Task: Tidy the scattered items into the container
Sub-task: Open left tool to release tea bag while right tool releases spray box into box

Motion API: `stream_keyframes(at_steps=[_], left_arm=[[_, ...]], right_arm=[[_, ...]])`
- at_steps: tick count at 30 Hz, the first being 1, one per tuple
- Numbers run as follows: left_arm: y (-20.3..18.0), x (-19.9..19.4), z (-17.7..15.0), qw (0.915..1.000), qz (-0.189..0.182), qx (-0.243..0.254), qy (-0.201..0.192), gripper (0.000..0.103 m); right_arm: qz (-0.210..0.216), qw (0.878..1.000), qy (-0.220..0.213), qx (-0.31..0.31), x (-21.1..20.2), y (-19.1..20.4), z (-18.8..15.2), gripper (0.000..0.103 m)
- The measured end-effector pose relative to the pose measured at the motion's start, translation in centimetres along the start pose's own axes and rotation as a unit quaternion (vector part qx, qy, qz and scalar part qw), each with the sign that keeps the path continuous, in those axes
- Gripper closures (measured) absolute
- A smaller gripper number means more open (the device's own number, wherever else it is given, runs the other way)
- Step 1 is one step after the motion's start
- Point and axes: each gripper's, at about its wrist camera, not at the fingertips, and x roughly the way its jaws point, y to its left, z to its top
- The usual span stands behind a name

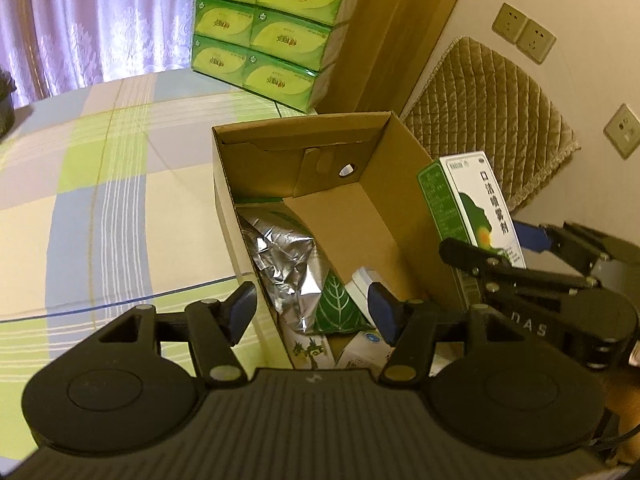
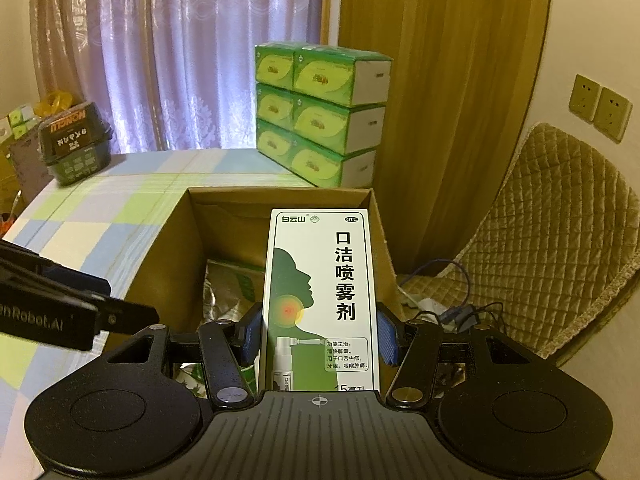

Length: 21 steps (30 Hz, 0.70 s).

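An open cardboard box (image 1: 396,200) stands on the checked tablecloth (image 1: 100,184). Inside lie a crumpled silver foil bag (image 1: 280,264), a green leaf-print packet (image 1: 336,304) and small white cartons (image 1: 360,350). My left gripper (image 1: 312,312) is open, its fingers straddling the box's near left wall without touching it. My right gripper (image 2: 320,336) is shut on an upright white-and-green throat-spray carton (image 2: 320,280), held over the box's (image 2: 176,248) right side. From the left wrist, that carton (image 1: 468,200) stands above the right wall, gripped by the right gripper (image 1: 492,248).
A stack of green tissue packs (image 2: 320,112) sits behind the box by the curtain. A dark tub (image 2: 76,144) rests at the table's far left edge. A quilted chair (image 2: 560,240) and cables (image 2: 440,308) lie right of the table.
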Motion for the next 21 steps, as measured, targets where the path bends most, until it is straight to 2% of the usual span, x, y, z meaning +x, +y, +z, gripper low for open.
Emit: stream_keyframes(at_steps=[10, 17, 21], left_arm=[[-0.1, 0.0, -0.4, 0.9997, 0.007, 0.025, -0.001, 0.043], [-0.2, 0.0, -0.6, 0.9986, 0.004, 0.052, -0.005, 0.029], [-0.4, -0.1, -0.7, 0.9966, 0.007, 0.081, -0.011, 0.027]], right_arm=[[0.005, 1.000, 0.006, -0.002, 0.7, 0.3, 0.4, 0.045], [0.008, 1.000, 0.012, -0.003, 1.4, 0.4, 0.5, 0.045], [0.012, 1.000, 0.014, -0.004, 1.7, 0.5, 0.6, 0.045]])
